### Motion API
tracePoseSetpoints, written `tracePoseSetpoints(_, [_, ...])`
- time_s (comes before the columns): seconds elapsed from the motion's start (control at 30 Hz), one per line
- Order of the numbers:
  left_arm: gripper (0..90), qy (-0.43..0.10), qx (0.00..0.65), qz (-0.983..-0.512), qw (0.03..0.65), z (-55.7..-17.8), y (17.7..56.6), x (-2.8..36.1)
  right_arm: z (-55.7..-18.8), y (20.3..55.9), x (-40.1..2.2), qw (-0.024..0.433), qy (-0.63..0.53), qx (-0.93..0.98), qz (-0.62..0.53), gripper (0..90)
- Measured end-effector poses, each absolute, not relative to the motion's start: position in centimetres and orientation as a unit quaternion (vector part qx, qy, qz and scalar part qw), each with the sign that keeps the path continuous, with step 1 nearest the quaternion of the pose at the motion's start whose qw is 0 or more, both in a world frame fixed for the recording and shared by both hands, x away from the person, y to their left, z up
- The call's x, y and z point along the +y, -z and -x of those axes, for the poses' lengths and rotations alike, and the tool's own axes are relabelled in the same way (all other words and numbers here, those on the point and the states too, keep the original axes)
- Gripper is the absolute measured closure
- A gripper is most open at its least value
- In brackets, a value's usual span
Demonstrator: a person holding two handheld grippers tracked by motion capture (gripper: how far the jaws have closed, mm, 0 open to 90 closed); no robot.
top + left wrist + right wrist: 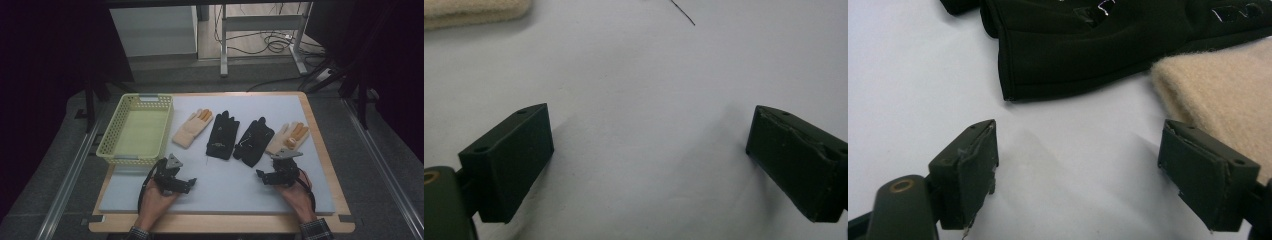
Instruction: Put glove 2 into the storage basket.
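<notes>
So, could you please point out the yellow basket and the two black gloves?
yellow basket (111,142): high view, left wall.
left black glove (222,137): high view, palm.
right black glove (253,141): high view, palm.

Dim surroundings, evenly lit table (220,222), soft shadows, slight blur.

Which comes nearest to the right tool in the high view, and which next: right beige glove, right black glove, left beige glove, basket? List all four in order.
1. Right beige glove, just beyond the right tool.
2. Right black glove, slightly left of it; nearly as close.
3. Left beige glove, left of centre.
4. Basket, at the far left edge.
</notes>
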State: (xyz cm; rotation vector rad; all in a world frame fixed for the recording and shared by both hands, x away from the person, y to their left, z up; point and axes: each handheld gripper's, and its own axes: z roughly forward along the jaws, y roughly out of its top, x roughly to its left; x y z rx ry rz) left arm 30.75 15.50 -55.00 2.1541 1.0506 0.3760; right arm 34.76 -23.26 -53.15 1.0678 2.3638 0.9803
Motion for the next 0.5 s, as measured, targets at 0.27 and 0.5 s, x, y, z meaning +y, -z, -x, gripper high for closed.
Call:
tracePoseSetpoints(0.27, [5.0,-0.145,0.406,-0.832,0.35,-30.7,55.0,15.5,-35.1,52.2,-23.2,0.181,-0.361,0.832,-0.381,19.7])
tracePoseSetpoints(0.5, [5.0,-0.145,0.406,-0.832,0.35,-30.7,55.0,15.5,-36.8,50.8,-22.6,0.186,-0.369,0.826,-0.384,25.0])
